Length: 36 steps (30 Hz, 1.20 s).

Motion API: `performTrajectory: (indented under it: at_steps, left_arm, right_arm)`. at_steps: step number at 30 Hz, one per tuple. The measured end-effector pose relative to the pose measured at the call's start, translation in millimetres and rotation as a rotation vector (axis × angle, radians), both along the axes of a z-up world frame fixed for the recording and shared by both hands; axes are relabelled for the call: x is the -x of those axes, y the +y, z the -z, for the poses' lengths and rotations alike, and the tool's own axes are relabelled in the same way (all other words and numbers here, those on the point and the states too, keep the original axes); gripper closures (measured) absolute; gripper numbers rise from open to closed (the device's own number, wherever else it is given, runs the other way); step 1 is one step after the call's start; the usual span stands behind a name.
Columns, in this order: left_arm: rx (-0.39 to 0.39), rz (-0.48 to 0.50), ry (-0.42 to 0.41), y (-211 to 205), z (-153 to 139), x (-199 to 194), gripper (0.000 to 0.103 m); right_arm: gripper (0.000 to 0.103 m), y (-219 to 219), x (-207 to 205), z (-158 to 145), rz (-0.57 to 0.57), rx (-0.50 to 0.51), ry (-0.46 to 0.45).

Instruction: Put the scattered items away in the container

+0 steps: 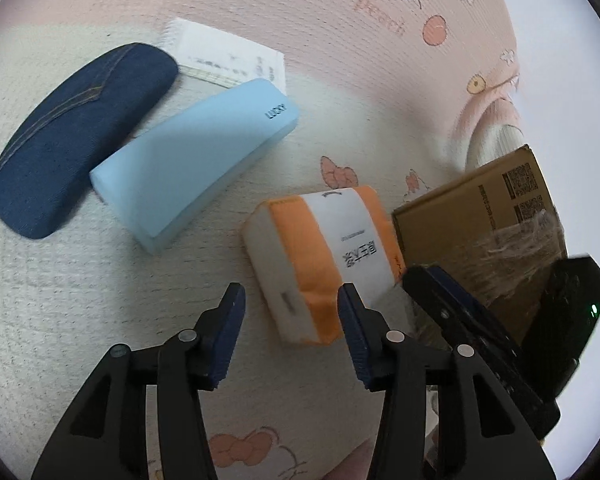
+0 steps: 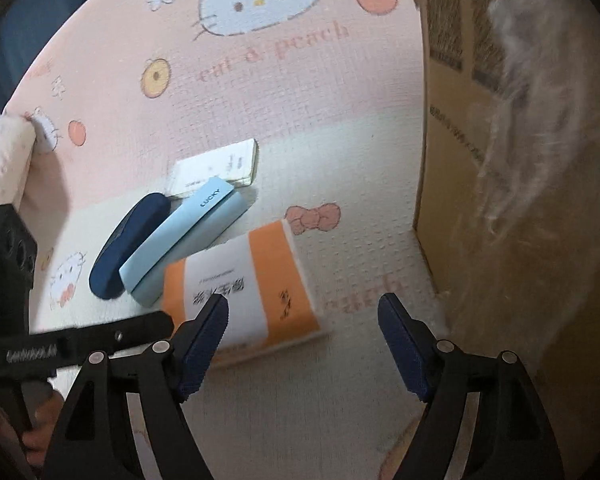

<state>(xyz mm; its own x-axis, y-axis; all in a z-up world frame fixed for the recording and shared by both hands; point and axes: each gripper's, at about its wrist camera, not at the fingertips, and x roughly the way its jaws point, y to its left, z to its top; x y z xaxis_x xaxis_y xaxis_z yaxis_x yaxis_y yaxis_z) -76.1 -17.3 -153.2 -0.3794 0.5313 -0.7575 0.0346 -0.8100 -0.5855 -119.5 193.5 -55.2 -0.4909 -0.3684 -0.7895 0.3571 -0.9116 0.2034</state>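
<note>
Left tongs (image 1: 290,316) are spread wide with nothing between them, hovering over the near end of the orange-and-white tissue pack (image 1: 324,256), one pad just at its right edge. Right tongs (image 2: 302,336) are wide too and carrying nothing, their left pad crossing the pack's near corner, the right pad over bare bed cover (image 2: 300,408) — this looks like a cartoon-print bed, not a table. The pack lies flat in the middle of things, close beside the cardboard box (image 1: 480,220), which stands by the right tongs, its side wrapped in crinkled clear film. Further out, the light blue glasses case (image 1: 188,164) and the denim glasses case (image 1: 76,136) lie side by side, touching, with a small white booklet (image 1: 224,58) tucked behind them. Now the worry: the pack is soft, so a pinch at one corner could let it sag and slip out on the way up. Both tongs crowd the same pack, so they could clash. And that loose film could snag anything dropped in.
</note>
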Motion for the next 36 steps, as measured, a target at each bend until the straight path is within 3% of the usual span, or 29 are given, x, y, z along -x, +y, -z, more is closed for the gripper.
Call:
performTrajectory:
  at_steps: [6, 10, 15, 20, 26, 28, 33, 36]
  left_arm:
    - [-0.027, 0.0, 0.002, 3, 2, 11, 0.051]
    - [0.031, -0.016, 0.01, 1, -2, 17, 0.051]
    - [0.026, -0.028, -0.003, -13, -2, 20, 0.051]
    - [0.012, -0.03, -0.012, -19, 1, 18, 0.051]
    - [-0.008, 0.004, 0.003, -12, 2, 26, 0.051]
    - [-0.011, 0.017, 0.005, -9, 2, 29, 0.054]
    - [0.049, 0.043, 0.038, 0, -6, 28, 0.061]
    - [0.036, 0.047, 0.062, -1, -18, 25, 0.061]
  right_arm:
    - [0.027, -7, 14, 15, -0.031, 0.027, -0.051]
    - [0.027, -14, 4, 14, -0.082, 0.107, -0.11]
    - [0.027, -29, -12, 8, -0.132, 0.122, -0.116]
    - [0.027, -26, -4, 10, -0.093, 0.081, -0.097]
    - [0.028, -14, 19, 20, -0.024, 0.212, -0.163]
    - [0.045, -15, 24, 25, -0.03, 0.236, -0.191]
    - [0.048, -19, 21, 17, -0.043, 0.206, -0.162]
    - [0.048, -17, 13, -4, -0.047, 0.203, -0.108]
